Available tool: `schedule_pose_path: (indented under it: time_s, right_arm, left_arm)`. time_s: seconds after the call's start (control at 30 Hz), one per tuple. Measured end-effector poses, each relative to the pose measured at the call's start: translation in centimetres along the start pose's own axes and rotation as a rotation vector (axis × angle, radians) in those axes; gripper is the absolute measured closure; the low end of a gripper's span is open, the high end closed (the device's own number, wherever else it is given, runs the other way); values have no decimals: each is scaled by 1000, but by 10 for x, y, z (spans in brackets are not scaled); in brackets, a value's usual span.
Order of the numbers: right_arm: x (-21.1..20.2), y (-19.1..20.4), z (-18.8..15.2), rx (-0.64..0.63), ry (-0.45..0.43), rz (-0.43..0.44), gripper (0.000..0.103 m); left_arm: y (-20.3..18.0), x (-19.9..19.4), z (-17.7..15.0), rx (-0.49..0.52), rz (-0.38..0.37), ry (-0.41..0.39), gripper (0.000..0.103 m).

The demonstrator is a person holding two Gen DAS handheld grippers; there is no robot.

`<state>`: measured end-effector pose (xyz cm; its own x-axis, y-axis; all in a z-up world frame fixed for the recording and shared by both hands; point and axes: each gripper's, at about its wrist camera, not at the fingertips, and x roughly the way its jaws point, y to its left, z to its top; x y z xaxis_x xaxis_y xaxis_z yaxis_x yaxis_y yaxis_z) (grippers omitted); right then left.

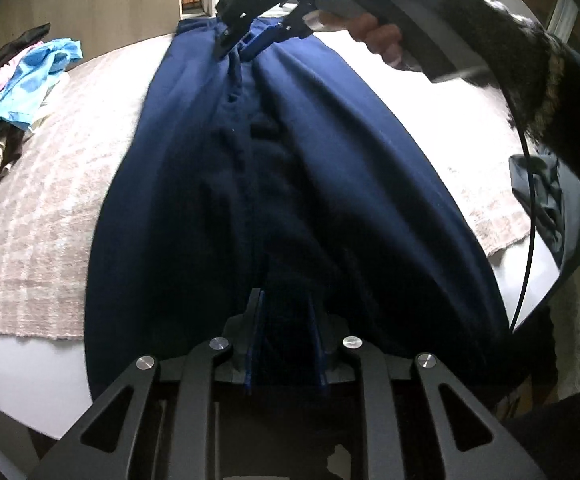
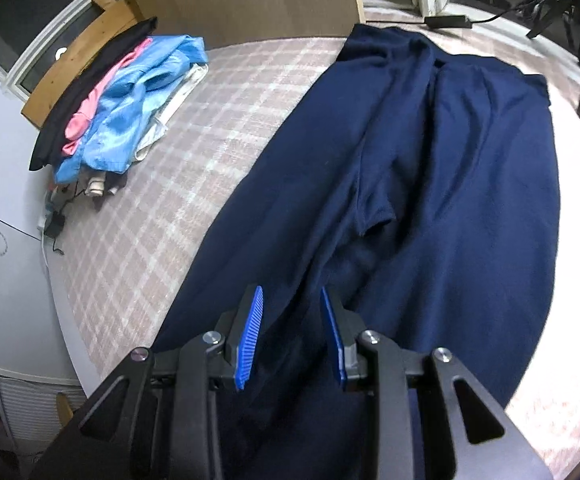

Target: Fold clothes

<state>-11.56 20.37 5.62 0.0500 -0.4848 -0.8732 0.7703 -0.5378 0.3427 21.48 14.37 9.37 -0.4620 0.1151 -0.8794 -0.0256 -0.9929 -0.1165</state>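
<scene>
Both tongs [image 1: 286,344] [image 2: 291,336] gape apart over navy garment [image 2: 429,184].

Navy garment [image 2: 429,200] on a pink-and-white checked bed cover [image 2: 178,184] — the clothes pile [image 2: 118,120] shows sky blue, pink, black.

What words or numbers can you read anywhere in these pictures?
There are none I can read.
Right tongs: pale marks on the black body, too blurred to read.
Navy garment: no label or print showing.
</scene>
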Motion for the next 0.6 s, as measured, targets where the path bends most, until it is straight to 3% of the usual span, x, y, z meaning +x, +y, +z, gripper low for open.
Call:
schedule_pose_path:
  time_s: [0.07,0.13,0.17,0.43,0.53,0.6]
  right_arm:
    - [8,-2,3,2,18,2,73]
    - [16,-3,7,3,36,3,73]
    - [19,-4,7,10,44,13,73]
    - [14,-17,2,46,57,119,73]
    - [16,-18,2,46,59,125,73]
    - [18,-14,2,27,58,106,73]
  left_arm:
    - [1,2,0,6,9,-4,85]
    - [2,3,0,10,15,-11,101]
    - [5,3,0,1,3,-11,103]
    - [31,-15,0,-140,-186,-52,103]
    - [23,-17,-1,-85,-113,-55,103]
    - [24,-15,1,-76,-115,-20,102]
